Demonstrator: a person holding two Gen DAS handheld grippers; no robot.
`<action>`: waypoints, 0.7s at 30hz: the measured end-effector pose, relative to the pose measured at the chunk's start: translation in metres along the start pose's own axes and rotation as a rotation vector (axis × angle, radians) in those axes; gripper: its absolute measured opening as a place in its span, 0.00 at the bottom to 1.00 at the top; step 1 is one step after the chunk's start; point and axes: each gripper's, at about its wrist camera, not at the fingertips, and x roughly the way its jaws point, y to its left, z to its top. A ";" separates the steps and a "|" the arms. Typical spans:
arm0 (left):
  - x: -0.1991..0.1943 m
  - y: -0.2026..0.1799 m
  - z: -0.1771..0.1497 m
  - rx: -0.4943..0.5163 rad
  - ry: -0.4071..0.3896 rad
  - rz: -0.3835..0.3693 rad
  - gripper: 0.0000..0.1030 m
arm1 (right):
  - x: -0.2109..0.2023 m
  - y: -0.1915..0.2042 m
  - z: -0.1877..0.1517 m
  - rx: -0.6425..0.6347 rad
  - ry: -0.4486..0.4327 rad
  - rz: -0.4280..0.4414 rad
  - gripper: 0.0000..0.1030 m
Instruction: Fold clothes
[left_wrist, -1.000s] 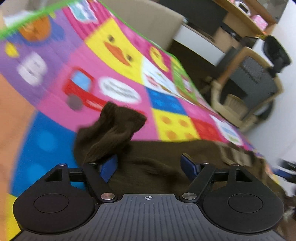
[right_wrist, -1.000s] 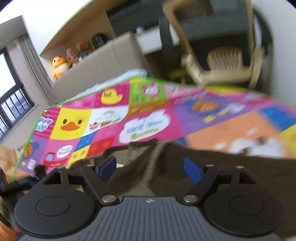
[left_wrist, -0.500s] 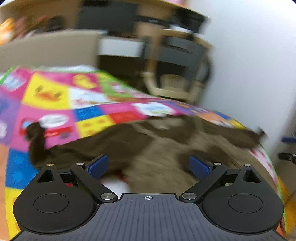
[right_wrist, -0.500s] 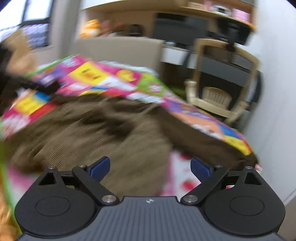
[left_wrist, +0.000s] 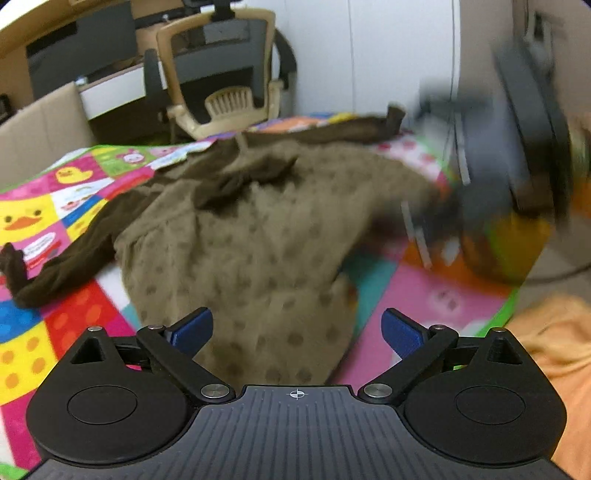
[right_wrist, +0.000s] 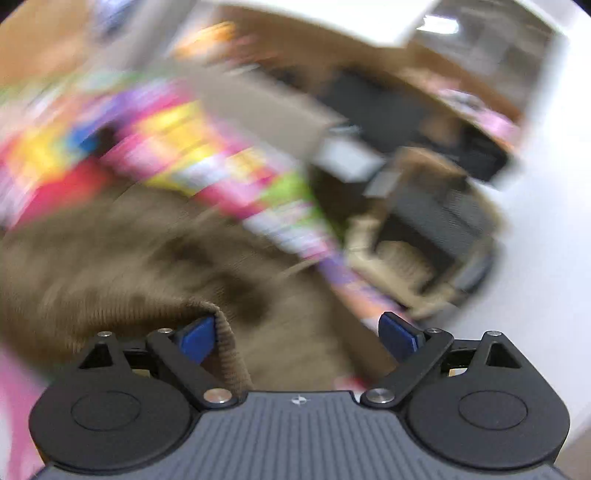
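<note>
A brown dotted garment (left_wrist: 251, 236) with dark brown sleeves lies spread on a colourful play mat (left_wrist: 44, 221). One dark sleeve (left_wrist: 70, 262) stretches to the left, the other (left_wrist: 343, 129) to the far right. My left gripper (left_wrist: 295, 332) is open above the garment's near hem. My right gripper (right_wrist: 297, 332) is open over the same garment (right_wrist: 110, 266); a ribbed hem edge (right_wrist: 229, 347) lies against its left finger. The right wrist view is heavily blurred. The right gripper shows as a dark blur (left_wrist: 517, 147) in the left wrist view.
A beige office chair (left_wrist: 221, 74) and a desk stand beyond the mat's far edge. A cardboard panel (left_wrist: 40, 129) is at the back left. An orange cloth (left_wrist: 554, 350) lies at the near right, off the mat. A white wall (left_wrist: 369, 55) is on the right.
Both grippers have swung round from the left sleeve side to the garment's lower hem. The right gripper is moving fast and now has the hem edge between its fingers.
</note>
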 end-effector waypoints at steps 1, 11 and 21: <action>0.003 0.000 -0.004 0.014 0.012 0.034 0.97 | -0.003 -0.016 0.006 0.053 -0.015 -0.019 0.91; -0.021 0.086 -0.001 -0.279 -0.075 0.360 0.97 | -0.057 -0.013 -0.054 -0.094 0.074 0.132 0.98; -0.009 0.013 0.017 -0.081 -0.088 0.045 0.98 | -0.013 -0.007 -0.046 -0.064 0.067 -0.199 0.91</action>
